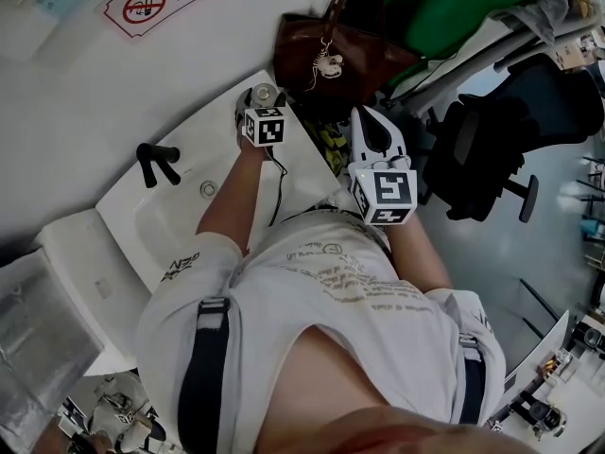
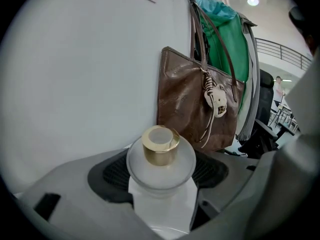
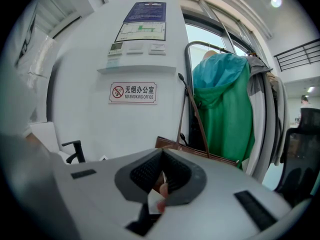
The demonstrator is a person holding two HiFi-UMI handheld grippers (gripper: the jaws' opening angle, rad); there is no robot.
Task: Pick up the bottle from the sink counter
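A frosted bottle (image 1: 266, 94) with a gold cap stands at the far corner of the white sink counter (image 1: 213, 129), close to the wall. My left gripper (image 1: 257, 99) reaches over it. In the left gripper view the bottle (image 2: 161, 159) sits between the wide-spread jaws of that gripper (image 2: 161, 173), and a dark gap shows beside its right flank. My right gripper (image 1: 371, 113) hangs off the counter's right edge, apart from the bottle. In its own view my right gripper (image 3: 162, 156) has its dark pads meeting in a narrow V with nothing held.
A black faucet (image 1: 156, 164) stands over the basin at left. A brown handbag (image 1: 331, 50) hangs just behind the bottle, with a green garment (image 1: 454, 8) beside it. A black office chair (image 1: 510, 130) sits to the right. A no-smoking sign (image 1: 151, 3) is on the wall.
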